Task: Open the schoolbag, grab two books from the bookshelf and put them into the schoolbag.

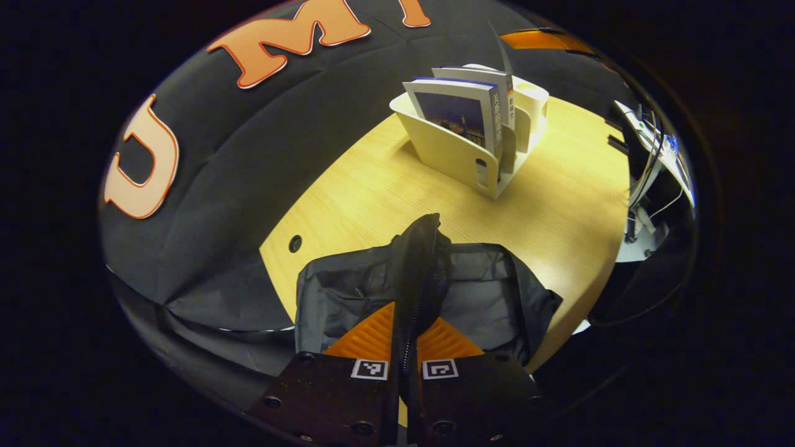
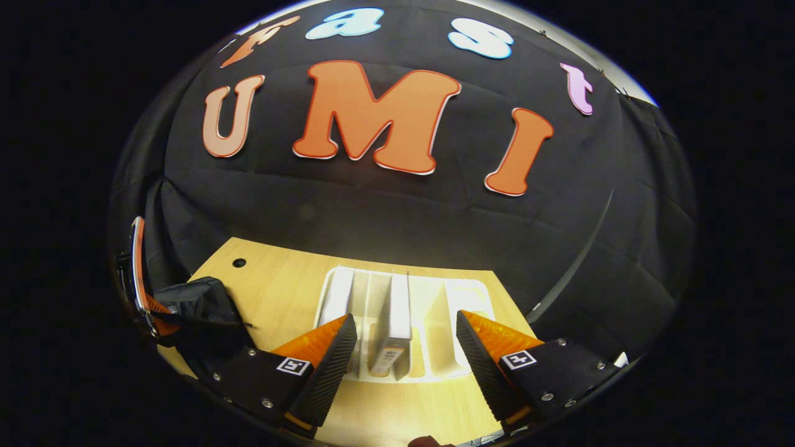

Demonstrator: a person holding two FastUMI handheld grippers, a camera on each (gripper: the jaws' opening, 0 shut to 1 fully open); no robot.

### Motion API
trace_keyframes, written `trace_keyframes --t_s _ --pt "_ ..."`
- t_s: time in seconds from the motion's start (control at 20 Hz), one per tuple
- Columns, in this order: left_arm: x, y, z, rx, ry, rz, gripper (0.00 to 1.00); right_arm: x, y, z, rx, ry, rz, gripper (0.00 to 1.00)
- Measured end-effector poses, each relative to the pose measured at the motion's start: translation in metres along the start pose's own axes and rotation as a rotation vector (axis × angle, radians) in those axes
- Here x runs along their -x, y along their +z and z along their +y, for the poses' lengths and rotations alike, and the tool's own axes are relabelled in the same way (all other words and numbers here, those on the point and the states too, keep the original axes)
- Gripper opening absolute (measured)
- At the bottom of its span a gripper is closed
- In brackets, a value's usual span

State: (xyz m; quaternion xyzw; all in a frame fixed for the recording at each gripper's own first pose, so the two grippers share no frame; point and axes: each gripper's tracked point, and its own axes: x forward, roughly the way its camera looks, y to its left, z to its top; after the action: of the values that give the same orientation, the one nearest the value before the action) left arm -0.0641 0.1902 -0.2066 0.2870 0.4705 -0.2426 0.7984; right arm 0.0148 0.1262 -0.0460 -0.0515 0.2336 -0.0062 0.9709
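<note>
So far the left tongs (image 1: 405,347) pinch the schoolbag's (image 1: 490,298) zipped edge, lifting it on the table (image 1: 559,205). Both books (image 1: 463,112) are in the bookshelf (image 1: 453,155); the right tongs (image 2: 407,347) hang wide above one, nothing packed.

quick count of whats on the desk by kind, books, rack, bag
books: 2
bookshelf: 1
schoolbag: 1, its edge pinched by the left gripper
total: 4
</note>
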Motion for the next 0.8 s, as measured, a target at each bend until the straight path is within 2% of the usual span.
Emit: trace_keyframes --t_s 0.1,0.2,0.4,0.55,0.65,0.8 --pt "0.002 0.004 0.004 0.067 -0.075 0.014 0.06 -0.004 0.006 0.018 0.019 0.038 0.012 0.96" --pt "0.006 0.007 0.018 0.091 -0.091 0.022 0.06 -0.013 0.003 0.028 0.032 0.066 0.044 0.97" --pt "0.018 0.012 0.035 0.131 -0.092 0.02 0.06 -0.04 -0.002 0.044 0.055 0.166 0.16 0.97" --pt "0.027 0.018 0.042 0.111 -0.061 0.016 0.06 -0.057 -0.024 0.053 0.05 0.229 0.34 0.97" --pt "0.025 0.019 0.035 0.146 -0.072 0.022 0.06 -0.073 -0.028 0.059 0.017 0.263 0.422 0.96" --pt "0.019 0.016 0.026 0.191 -0.088 0.027 0.06 -0.106 -0.021 0.062 0.051 0.247 0.47 0.94"
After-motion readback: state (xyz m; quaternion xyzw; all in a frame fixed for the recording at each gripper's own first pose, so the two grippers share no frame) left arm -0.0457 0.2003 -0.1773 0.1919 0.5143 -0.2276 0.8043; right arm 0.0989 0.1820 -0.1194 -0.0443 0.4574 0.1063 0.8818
